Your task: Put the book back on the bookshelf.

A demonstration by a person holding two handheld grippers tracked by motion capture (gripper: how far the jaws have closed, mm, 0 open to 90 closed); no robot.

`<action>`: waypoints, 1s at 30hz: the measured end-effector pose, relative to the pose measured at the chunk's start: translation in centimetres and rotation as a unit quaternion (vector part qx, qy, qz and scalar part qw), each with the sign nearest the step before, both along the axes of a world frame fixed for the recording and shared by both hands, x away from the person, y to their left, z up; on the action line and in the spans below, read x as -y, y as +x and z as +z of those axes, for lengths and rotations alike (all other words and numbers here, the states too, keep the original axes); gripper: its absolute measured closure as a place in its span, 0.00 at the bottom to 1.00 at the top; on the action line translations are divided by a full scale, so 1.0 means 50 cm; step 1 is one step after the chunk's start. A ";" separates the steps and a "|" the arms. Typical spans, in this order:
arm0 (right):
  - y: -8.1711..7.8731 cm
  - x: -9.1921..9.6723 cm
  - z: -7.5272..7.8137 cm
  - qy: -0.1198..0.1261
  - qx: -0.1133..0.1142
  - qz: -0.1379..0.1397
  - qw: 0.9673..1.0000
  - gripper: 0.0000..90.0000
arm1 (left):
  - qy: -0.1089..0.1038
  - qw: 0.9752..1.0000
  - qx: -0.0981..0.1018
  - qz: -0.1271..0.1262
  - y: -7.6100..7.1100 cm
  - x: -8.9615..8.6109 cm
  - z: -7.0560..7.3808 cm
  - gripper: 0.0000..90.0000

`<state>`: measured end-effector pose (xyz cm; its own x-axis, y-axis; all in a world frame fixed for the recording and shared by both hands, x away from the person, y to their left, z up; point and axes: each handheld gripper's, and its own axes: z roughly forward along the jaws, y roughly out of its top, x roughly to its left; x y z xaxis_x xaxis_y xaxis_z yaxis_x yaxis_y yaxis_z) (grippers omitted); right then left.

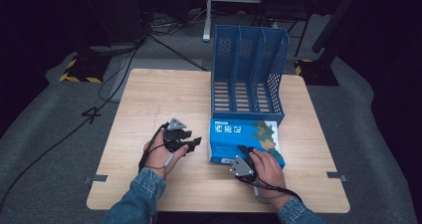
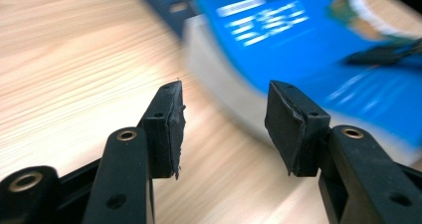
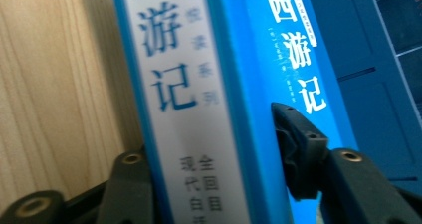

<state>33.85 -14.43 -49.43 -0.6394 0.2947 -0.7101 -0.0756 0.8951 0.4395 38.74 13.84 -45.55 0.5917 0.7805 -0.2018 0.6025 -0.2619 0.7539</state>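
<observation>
Centrally, the blue book [image 1: 246, 140] lies flat on the wooden table [image 1: 149, 94], just in front of the blue file rack [image 1: 249, 69], with its near right corner under the right gripper [image 1: 242, 157]. In the right gripper view, the book's spine [image 3: 184, 104], white with blue characters, stands between the two black jaws: one pad [image 3: 293, 149] presses on the blue cover and the other jaw sits behind the spine, so the right gripper pinches the book. The right hand [image 1: 266, 171] reaches in from the table's near edge, with the gripper pointing away and slightly left toward the book. The left gripper [image 1: 191, 143] sits on the table to the left of the book, close to it but apart, carried by the left hand [image 1: 159, 154] with a denim sleeve [image 1: 144, 184] behind it. In the left gripper view, its jaws stand spread with bare wood between them, and the book's edge [image 2: 224, 84] lies just ahead of the pads [image 2: 169, 119]; nothing is held. The rack stands upright near the table's far edge with three compartments, all showing only their slatted blue floor. The table rests on a grey floor covering [image 1: 45, 129], across which black cables [image 1: 114, 74] run toward dark equipment at the back of the dim room.
</observation>
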 end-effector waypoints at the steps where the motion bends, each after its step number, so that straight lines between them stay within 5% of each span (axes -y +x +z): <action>1: 0.000 0.000 0.003 -0.001 -0.001 -0.001 1.000 0.60 | 0.013 1.000 0.004 0.010 -0.003 -0.013 -0.003 0.55; 6: 0.000 0.000 0.016 -0.003 -0.008 0.003 1.000 0.63 | 0.062 0.996 0.017 0.060 -0.006 -0.089 -0.025 0.54; 10: -0.002 0.000 0.033 -0.001 -0.013 0.007 1.000 0.65 | 0.079 0.992 0.011 0.093 -0.007 -0.146 -0.049 0.51; 17: -0.007 0.002 0.065 0.025 -0.014 0.008 1.000 0.67 | 0.115 0.987 0.022 0.107 -0.012 -0.208 -0.073 0.43; 20: -0.007 0.002 0.078 0.043 -0.019 0.002 0.999 0.67 | 0.123 0.986 0.016 0.110 -0.011 -0.222 -0.084 0.42; 24: -0.005 0.006 0.099 0.070 -0.032 -0.001 0.997 0.68 | 0.103 0.988 0.010 0.111 -0.004 -0.227 -0.093 0.40; 30: -0.001 0.021 0.130 0.126 -0.058 -0.013 0.990 0.68 | 0.100 0.988 0.009 0.114 0.002 -0.227 -0.096 0.38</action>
<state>33.81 -15.46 -42.93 -0.7028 0.4702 -0.5339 0.0105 0.7572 0.6531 38.83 25.17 -50.37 0.3987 0.9168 -0.0202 0.6493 -0.2666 0.7123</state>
